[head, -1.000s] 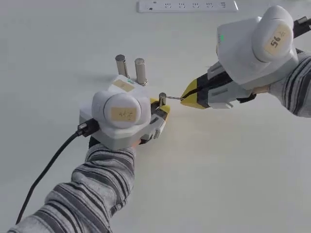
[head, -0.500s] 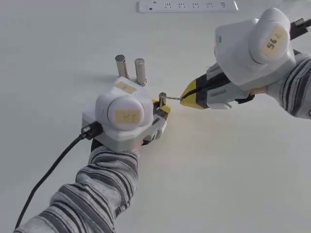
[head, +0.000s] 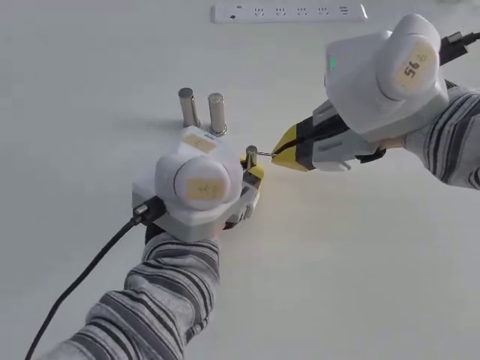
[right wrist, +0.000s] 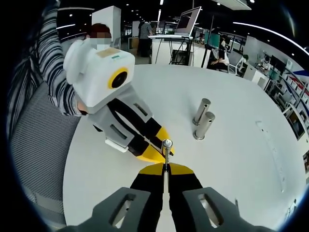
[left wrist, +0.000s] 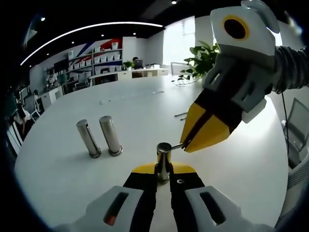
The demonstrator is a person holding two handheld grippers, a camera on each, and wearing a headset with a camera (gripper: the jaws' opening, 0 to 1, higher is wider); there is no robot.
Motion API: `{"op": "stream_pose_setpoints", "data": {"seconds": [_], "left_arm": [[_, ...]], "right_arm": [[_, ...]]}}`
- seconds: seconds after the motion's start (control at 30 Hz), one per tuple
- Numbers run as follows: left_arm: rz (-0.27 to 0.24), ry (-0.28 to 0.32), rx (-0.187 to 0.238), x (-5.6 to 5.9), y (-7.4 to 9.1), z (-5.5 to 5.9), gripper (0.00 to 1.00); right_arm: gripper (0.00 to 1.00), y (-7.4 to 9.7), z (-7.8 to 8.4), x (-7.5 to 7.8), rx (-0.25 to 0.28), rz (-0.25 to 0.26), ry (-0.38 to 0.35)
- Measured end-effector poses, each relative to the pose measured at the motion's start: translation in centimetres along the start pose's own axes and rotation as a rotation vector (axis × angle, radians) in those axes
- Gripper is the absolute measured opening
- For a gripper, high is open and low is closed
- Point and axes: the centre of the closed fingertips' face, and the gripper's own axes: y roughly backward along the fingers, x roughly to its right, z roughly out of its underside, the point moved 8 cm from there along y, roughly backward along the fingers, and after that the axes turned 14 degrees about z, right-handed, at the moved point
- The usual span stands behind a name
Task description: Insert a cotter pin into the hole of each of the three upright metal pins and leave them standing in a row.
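Left gripper (left wrist: 163, 174) clamped pin (left wrist: 163, 154); right gripper (right wrist: 165, 169) pinched cotter (left wrist: 177, 145) at pin's hole, mid-insertion; next likely needs straight push through.

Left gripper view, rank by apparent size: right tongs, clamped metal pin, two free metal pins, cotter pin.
1. Yellow-and-black right tongs.
2. Free cylindrical metal pins, clamped metal pin (partly hidden): alike.
3. Thin wire cotter pin.

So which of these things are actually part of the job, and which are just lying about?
Job: metal pin, shut in the left tongs; cotter pin, shut in the right tongs; two other upright pins.
Lying about: power strip; potted plant.
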Motion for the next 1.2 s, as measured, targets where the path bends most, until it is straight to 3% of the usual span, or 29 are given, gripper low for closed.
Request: {"op": "stream_pose_setpoints", "data": {"seconds": [0.7, 0.87, 1.2], "left_arm": [[-0.044, 0.038, 0.013, 0.2, -0.1, 0.3, 0.05], [-0.050, 0.043, 0.012, 0.2, -0.1, 0.3, 0.06], [-0.052, 0.040, 0.007, 0.2, -0.1, 0.4, 0.05]], "right_arm": [[0.00, -0.9, -1.0, 0.0, 0.006, 0.027, 0.049], [0.06, -0.6, -1.0, 0.3, 0.008, 0.044, 0.004], [0.01, 0.6, -0.8, 0.0, 0.008, 0.032, -0.024]]}}
